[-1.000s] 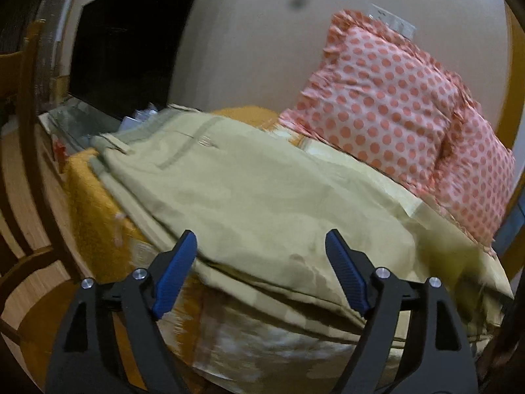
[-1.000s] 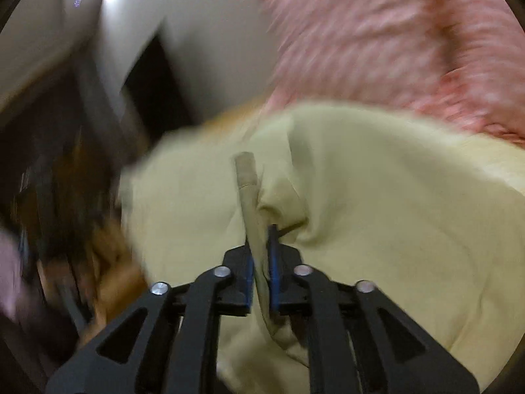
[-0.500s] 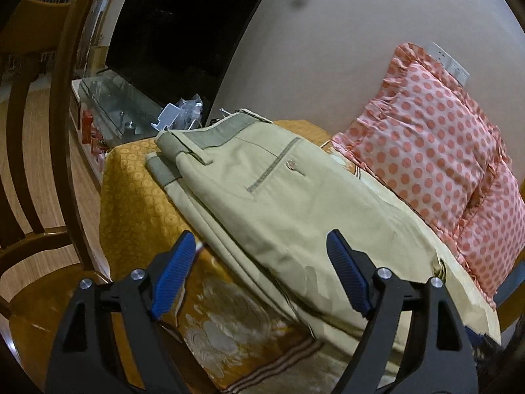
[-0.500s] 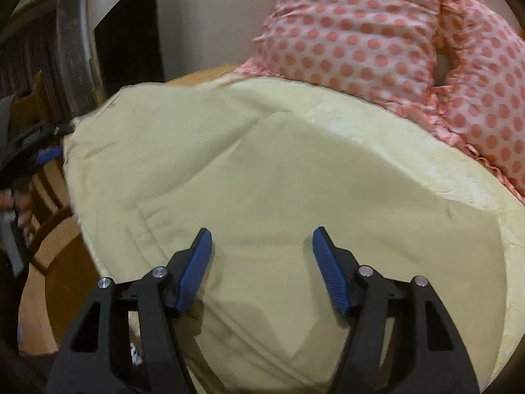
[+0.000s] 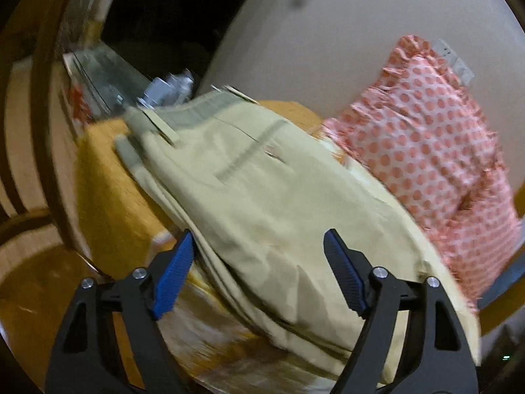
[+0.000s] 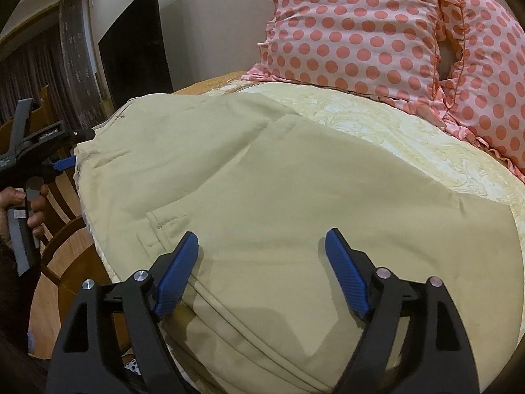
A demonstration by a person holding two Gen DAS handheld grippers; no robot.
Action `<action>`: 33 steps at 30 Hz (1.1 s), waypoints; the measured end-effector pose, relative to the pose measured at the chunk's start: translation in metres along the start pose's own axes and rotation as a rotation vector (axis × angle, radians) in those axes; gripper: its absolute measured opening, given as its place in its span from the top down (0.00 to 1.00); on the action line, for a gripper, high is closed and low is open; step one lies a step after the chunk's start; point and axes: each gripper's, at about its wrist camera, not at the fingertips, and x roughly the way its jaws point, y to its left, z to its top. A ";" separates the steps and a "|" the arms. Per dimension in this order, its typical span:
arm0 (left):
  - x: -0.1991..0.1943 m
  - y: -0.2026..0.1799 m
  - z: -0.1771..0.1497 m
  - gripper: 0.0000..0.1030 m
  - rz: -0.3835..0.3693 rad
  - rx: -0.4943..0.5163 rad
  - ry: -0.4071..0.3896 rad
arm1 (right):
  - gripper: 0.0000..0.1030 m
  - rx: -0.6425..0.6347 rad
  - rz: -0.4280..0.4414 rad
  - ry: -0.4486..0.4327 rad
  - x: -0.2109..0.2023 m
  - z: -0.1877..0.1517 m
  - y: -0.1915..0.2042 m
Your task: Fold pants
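Observation:
Khaki pants (image 5: 262, 197) lie folded flat on a bed, waistband at the far left end (image 5: 197, 111). In the right wrist view the pants (image 6: 262, 180) fill the middle, with a leg section folded over on top. My left gripper (image 5: 259, 246) is open and empty, hovering over the near edge of the pants. It also shows in the right wrist view (image 6: 65, 161) at the left edge of the pants. My right gripper (image 6: 262, 243) is open and empty, just above the folded cloth.
Two pink polka-dot pillows (image 6: 377, 32) lean on the wall behind the pants. A yellow patterned bedspread (image 5: 108, 180) covers the bed. A wooden chair (image 5: 42, 131) stands at the left. A dark TV (image 6: 134, 52) and a glass stand (image 5: 105, 75) are behind.
My right gripper let go of the pant fabric and opened, and the cloth now lies flat. My left gripper stayed open and shifted its aim over the near edge of the pants.

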 end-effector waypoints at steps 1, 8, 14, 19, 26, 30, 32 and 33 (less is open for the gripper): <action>0.002 -0.002 0.001 0.27 0.006 0.002 -0.001 | 0.20 0.001 0.002 0.000 0.001 0.001 -0.001; 0.011 0.026 0.027 0.34 0.016 -0.153 -0.016 | 0.19 0.015 0.021 -0.016 0.002 0.000 -0.001; 0.022 0.046 0.037 0.87 0.035 -0.213 -0.025 | 0.18 0.105 0.092 -0.081 -0.017 -0.004 -0.017; -0.004 -0.026 0.055 0.92 0.059 0.048 -0.108 | 0.13 0.265 0.110 -0.211 -0.060 -0.013 -0.065; -0.056 -0.217 0.015 0.92 -0.282 0.553 -0.152 | 0.11 0.560 0.040 -0.354 -0.113 -0.038 -0.151; -0.059 -0.301 -0.078 0.91 -0.573 0.816 0.031 | 0.11 0.716 0.036 -0.403 -0.130 -0.059 -0.186; -0.048 -0.317 -0.124 0.91 -0.617 0.923 0.132 | 0.11 0.768 0.060 -0.408 -0.132 -0.066 -0.198; -0.037 -0.321 -0.156 0.91 -0.603 0.997 0.192 | 0.11 0.795 0.084 -0.405 -0.132 -0.070 -0.203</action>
